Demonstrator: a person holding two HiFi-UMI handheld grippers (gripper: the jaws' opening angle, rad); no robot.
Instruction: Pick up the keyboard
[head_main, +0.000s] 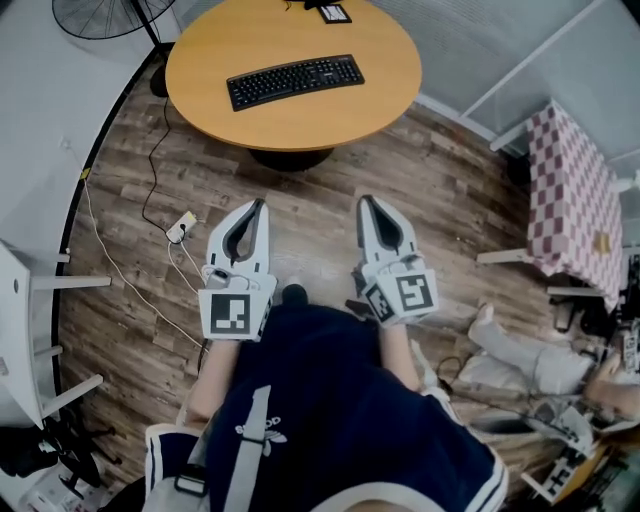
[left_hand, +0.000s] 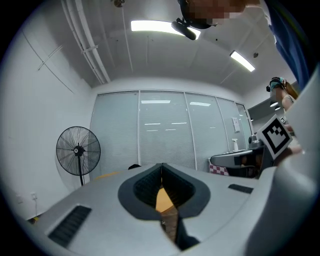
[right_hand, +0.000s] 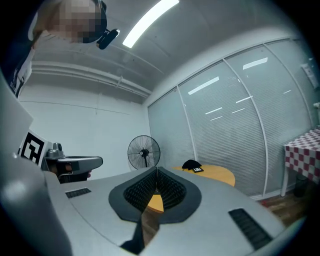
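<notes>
Approach. Left tool (head_main: 261, 204) and right tool (head_main: 363, 201), jaws together and empty, point at twelve o'clock toward the keyboard (head_main: 295, 80) on the table (head_main: 385, 95); open both before gripping its ends.

Round wooden table (head_main: 300, 110): black keyboard (head_main: 295, 80) mid-top, small dark item (head_main: 330, 12) far edge.

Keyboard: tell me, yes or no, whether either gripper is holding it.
No, the keyboard lies on the round table, with the left gripper and right gripper shut and empty short of it.
</notes>
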